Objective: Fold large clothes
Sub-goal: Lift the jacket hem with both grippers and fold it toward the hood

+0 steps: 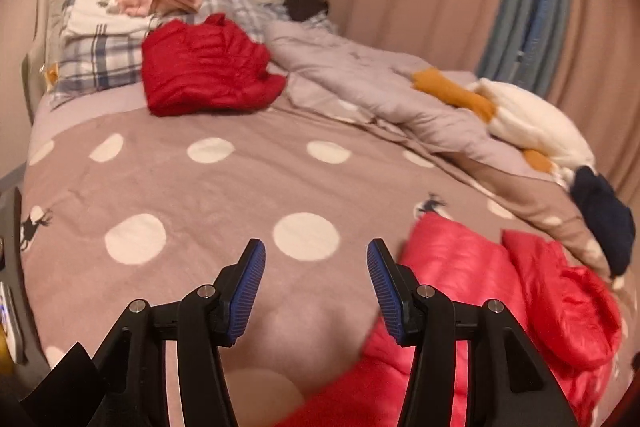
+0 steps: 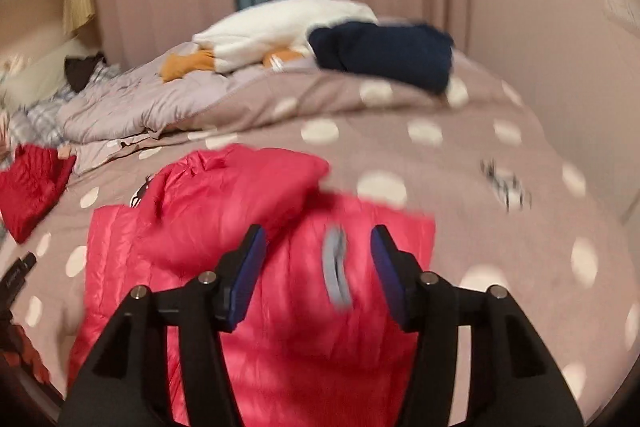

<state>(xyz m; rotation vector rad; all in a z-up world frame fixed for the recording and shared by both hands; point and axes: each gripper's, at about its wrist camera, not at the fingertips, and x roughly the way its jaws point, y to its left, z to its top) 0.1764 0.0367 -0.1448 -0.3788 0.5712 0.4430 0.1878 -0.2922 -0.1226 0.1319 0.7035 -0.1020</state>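
left gripper [image 1: 316,259], right gripper [image 2: 318,247]: black angular plastic arms, round silver pivot screws, blue ribbed finger pads [image 1: 252,291].

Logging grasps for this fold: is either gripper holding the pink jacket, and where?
Nothing is held. The left gripper and right gripper are open, above the pink jacket.

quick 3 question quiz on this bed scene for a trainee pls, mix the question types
1. True or false: the left claw is shut on the pink puffer jacket.
2. Which garment lies nearest the plaid pillow? A) dark red jacket B) navy garment C) pink puffer jacket
3. Fill in: the right claw hovers, open, over the ____ jacket.

Key: 1 false; 2 A; 3 pink puffer
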